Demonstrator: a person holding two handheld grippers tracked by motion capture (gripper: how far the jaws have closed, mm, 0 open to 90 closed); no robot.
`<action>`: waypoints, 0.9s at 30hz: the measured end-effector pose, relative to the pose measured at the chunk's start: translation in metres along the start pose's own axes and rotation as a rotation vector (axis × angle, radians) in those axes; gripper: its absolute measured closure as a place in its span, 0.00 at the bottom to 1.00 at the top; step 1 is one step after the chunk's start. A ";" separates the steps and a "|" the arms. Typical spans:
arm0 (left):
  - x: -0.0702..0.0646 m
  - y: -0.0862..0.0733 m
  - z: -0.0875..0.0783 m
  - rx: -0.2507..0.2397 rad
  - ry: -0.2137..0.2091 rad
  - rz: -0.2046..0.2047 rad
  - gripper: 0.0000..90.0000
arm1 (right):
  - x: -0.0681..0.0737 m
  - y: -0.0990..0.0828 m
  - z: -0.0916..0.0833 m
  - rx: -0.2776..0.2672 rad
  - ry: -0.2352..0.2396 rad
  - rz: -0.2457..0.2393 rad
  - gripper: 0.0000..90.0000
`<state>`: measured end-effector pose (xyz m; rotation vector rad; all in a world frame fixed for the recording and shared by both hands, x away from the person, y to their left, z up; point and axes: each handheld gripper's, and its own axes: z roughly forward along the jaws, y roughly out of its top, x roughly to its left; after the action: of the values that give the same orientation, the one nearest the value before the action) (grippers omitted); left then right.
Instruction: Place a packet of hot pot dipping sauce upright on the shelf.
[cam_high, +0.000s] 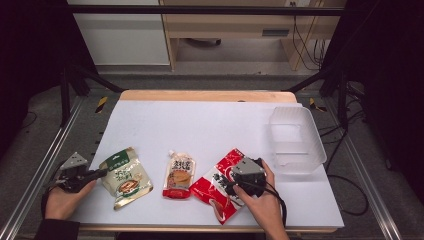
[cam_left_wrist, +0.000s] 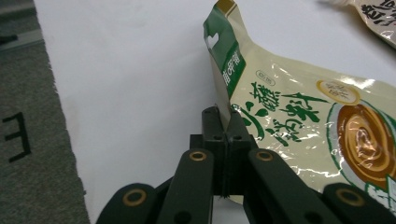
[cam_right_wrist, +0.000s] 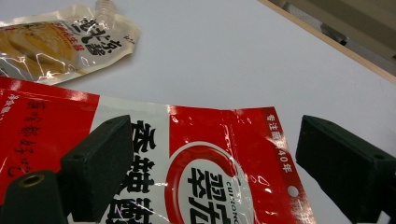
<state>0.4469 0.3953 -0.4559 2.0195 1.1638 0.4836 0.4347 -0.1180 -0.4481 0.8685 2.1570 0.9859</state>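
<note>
At table's left edge, your left gripper is clamped on the side seam of the green pouch: pick-up step. Right gripper hovers, jaws apart, over the red pouch. Next: lift green clear toward the clear bin.

Your left tongs are matt black plastic with brass-coloured rivets, and they pinch the thin edge of a glossy cream-and-green foil pouch that crinkles and throws glare. Under your right tongs, also matt black with rough-looking pads, lies a shiny red-and-white plastic packet. The spouted orange sauce pouch gleams too. The white surface looks smooth and matt, edged in pale wood; the clear tub is frosted plastic.
</note>
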 end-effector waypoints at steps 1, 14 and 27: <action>-0.001 0.000 -0.004 -0.018 0.002 -0.004 1.00 | 0.001 0.000 0.000 0.000 0.004 -0.007 0.13; -0.015 0.015 -0.029 -0.105 0.004 0.070 1.00 | -0.003 -0.003 -0.002 0.013 -0.002 0.006 0.11; -0.033 0.038 -0.050 -0.155 -0.038 0.133 1.00 | -0.008 -0.005 -0.006 0.001 -0.027 0.018 0.11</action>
<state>0.4196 0.3759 -0.3928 1.9702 0.9433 0.5816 0.4332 -0.1290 -0.4467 0.8977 2.1303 0.9766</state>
